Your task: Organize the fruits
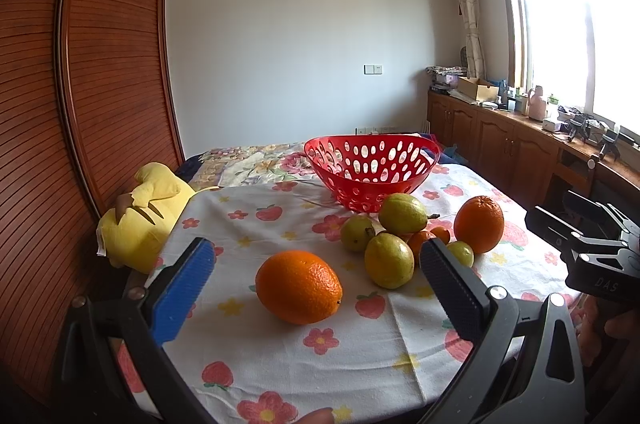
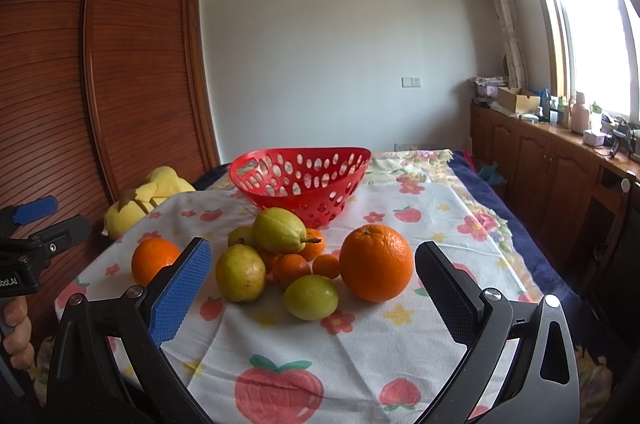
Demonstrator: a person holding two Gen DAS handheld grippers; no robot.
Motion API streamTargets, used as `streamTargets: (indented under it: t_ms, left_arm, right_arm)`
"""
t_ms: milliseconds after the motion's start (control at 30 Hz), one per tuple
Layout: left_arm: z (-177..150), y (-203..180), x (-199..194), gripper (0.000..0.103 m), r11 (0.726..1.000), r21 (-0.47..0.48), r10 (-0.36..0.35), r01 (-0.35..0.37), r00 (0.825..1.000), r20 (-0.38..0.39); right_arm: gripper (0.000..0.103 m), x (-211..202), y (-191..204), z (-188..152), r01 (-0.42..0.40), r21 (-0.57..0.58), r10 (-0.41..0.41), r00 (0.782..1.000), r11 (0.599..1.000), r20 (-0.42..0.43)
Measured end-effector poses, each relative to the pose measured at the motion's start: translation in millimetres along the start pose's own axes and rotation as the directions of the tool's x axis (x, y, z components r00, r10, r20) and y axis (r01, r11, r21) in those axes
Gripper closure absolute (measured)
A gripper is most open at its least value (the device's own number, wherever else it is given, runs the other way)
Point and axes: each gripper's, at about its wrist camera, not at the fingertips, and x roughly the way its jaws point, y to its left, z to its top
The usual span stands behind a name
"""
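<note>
A red perforated basket point(image 1: 370, 168) point(image 2: 302, 180) stands empty at the back of the cloth. In front of it lie several pears point(image 1: 402, 214) point(image 2: 278, 230), small tangerines point(image 2: 294, 268), a green round fruit point(image 2: 311, 297) and two big oranges. One orange point(image 1: 299, 286) point(image 2: 154, 260) lies apart on the left, just ahead of my open left gripper point(image 1: 316, 264). The other orange point(image 1: 479, 224) point(image 2: 376, 262) lies right of the pile, ahead of my open right gripper point(image 2: 314, 266). Both grippers are empty and held above the near cloth.
The fruit-print tablecloth point(image 2: 400, 344) covers a bed or table. A yellow plush toy point(image 1: 144, 216) lies at the left edge by a wooden wardrobe point(image 1: 100, 64). A cabinet counter point(image 1: 520, 128) with clutter runs along the right under the window.
</note>
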Motion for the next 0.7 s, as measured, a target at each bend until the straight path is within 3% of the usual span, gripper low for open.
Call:
streamTargets:
  t_ms: [700]
  left_arm:
    - [-1.9,-1.4,-0.4,0.000,1.000,-0.002,-0.011,0.011,1.000,-0.001]
  right_arm:
    - [0.000,-2.1,-2.0,2.1,0.002,-0.002,-0.002,1.000,1.000,0.002]
